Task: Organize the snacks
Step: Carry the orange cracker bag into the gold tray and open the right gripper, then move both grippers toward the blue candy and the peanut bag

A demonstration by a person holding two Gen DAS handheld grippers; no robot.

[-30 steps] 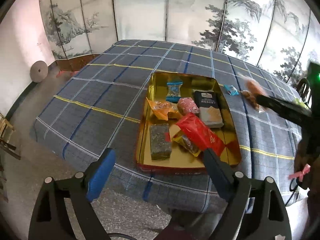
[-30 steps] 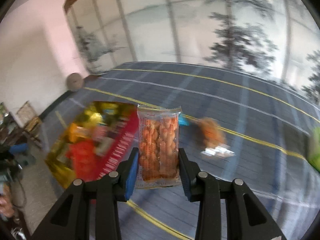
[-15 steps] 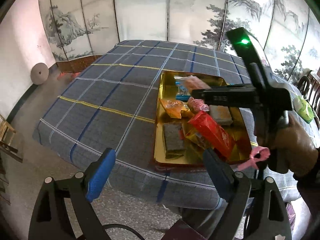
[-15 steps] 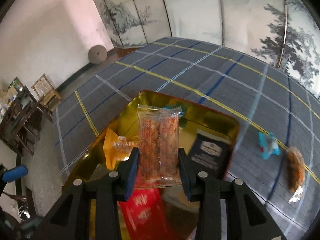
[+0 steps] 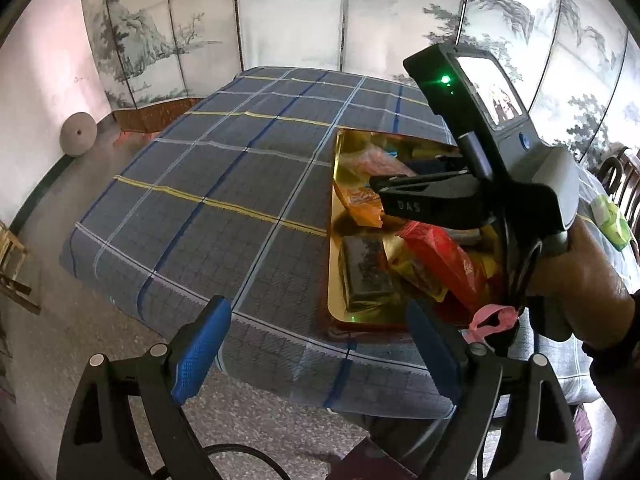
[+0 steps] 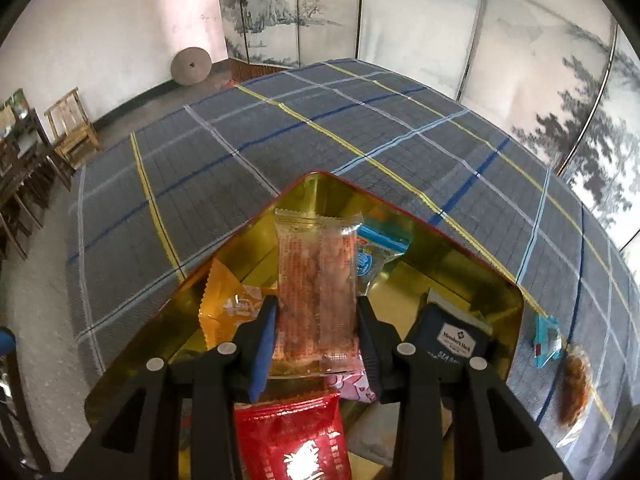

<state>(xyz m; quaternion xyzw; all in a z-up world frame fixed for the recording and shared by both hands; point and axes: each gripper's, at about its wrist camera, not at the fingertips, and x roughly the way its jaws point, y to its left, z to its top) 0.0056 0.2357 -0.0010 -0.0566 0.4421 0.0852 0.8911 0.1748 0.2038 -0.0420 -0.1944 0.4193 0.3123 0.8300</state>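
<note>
Snacks are being gathered into the shallow gold metal tray on the plaid-clothed worktop. Clenched on a clear packet of orange fried twists, the right claw hangs over that tray. The left claw gapes empty at the tray's near edge. Next, probably: lower, release into a bare patch, then fetch the blue-wrapped sweet outside the tray.

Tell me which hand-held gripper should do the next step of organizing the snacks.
Right. The right hand-held gripper is shut on the clear snack packet above the gold tray, probably ready to drop it. The left hand-held gripper is open, empty, short of the table.
</note>
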